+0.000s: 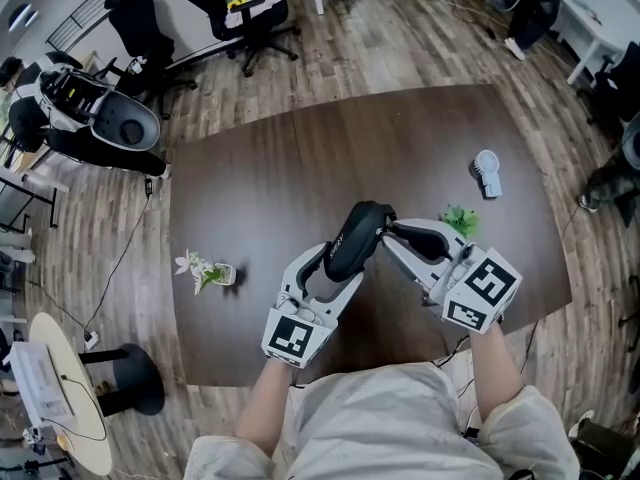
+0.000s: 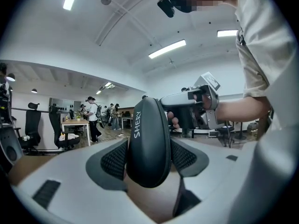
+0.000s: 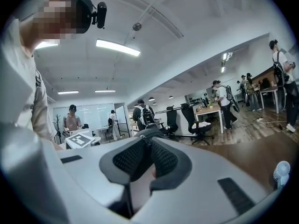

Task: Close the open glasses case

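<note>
A black glasses case (image 1: 360, 226) is held up above the dark brown table (image 1: 290, 158). My left gripper (image 1: 342, 260) is shut on it, and its textured pads clamp both sides of the case (image 2: 148, 143), which carries white lettering. My right gripper (image 1: 392, 230) comes in from the right, level, with its tips at the case's upper end. In the right gripper view its pads (image 3: 161, 158) stand almost together, pinching the dark edge of the case (image 3: 148, 132). The seam of the case is hidden from every view.
On the table lie a small white fan (image 1: 487, 173), a green plant sprig (image 1: 461, 218) and a white flower in a small pot (image 1: 205, 270). Office chairs (image 1: 250, 18) and equipment stand on the wooden floor beyond. People stand far back in the room.
</note>
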`<state>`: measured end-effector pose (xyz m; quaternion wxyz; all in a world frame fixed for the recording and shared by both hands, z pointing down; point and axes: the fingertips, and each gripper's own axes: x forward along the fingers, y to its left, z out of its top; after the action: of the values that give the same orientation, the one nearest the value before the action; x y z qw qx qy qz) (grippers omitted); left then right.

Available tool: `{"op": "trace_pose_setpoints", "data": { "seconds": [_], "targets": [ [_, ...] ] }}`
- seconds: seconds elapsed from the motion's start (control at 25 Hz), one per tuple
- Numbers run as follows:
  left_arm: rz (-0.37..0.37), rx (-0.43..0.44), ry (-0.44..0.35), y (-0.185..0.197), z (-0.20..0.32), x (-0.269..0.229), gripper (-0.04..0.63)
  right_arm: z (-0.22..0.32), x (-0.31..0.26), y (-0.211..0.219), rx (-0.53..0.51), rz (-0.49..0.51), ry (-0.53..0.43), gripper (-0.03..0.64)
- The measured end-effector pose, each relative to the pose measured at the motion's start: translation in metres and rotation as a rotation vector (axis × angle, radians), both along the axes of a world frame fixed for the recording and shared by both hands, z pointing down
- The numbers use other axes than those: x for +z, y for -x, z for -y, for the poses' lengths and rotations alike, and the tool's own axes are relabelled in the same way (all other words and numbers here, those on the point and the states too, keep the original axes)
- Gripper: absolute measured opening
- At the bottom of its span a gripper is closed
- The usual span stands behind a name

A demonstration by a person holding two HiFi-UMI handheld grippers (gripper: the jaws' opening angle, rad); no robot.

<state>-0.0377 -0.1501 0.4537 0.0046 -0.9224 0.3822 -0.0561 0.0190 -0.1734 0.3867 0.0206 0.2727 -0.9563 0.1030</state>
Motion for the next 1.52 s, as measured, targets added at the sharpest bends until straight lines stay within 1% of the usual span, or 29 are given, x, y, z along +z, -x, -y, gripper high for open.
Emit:
{"op": "trace_pose_setpoints", "data": {
  "seconds": [0.04,0.28,0.52,0.64,0.8,0.84,0.88,0.96,1.04,1.12,1.2,1.32,1.52],
  "targets": [
    [0.008,0.002,-0.001,0.0,0.0,0.001,0.282,0.0,0.0,0.0,0.003,-0.002,-0.004,0.05],
    [0.021,-0.006,-0.013,0.0,0.001,0.002,0.282,-0.004,0.0,-0.002,0.007,-0.006,-0.011,0.034],
    [0.07,-0.004,-0.028,0.001,0.0,0.004,0.282,-0.006,-0.002,-0.003,0.018,0.001,-0.016,0.031],
    [0.091,-0.009,-0.044,0.002,-0.001,0.003,0.282,-0.007,-0.002,-0.004,0.015,0.042,0.018,0.029],
    [0.114,-0.011,-0.065,0.001,0.0,0.003,0.282,-0.007,-0.003,-0.009,0.008,0.141,0.086,0.026],
    [0.119,-0.013,-0.076,0.001,0.001,0.001,0.282,-0.006,-0.004,-0.01,0.009,0.164,0.1,0.01],
    [0.123,-0.015,-0.084,0.001,0.001,0.0,0.282,-0.006,-0.004,-0.012,0.01,0.181,0.112,0.009],
    [0.131,-0.018,-0.087,0.001,0.0,0.0,0.282,-0.007,-0.003,-0.012,0.009,0.193,0.124,0.009],
    [0.138,-0.022,-0.077,0.001,-0.001,0.002,0.282,-0.008,-0.002,-0.011,0.011,0.179,0.118,0.008],
    [0.148,-0.025,-0.073,0.001,-0.001,0.002,0.282,-0.009,0.0,-0.01,0.019,0.144,0.099,0.006],
    [0.161,-0.025,-0.07,0.001,0.0,0.003,0.282,-0.01,0.002,-0.007,0.029,0.086,0.069,0.008],
    [0.16,-0.019,-0.063,-0.002,0.0,0.004,0.281,-0.011,0.008,-0.001,0.042,-0.006,0.017,0.009],
    [0.172,-0.028,-0.074,-0.001,-0.001,0.004,0.279,-0.009,0.012,0.002,0.076,-0.069,-0.026,0.011]
  ]
}}
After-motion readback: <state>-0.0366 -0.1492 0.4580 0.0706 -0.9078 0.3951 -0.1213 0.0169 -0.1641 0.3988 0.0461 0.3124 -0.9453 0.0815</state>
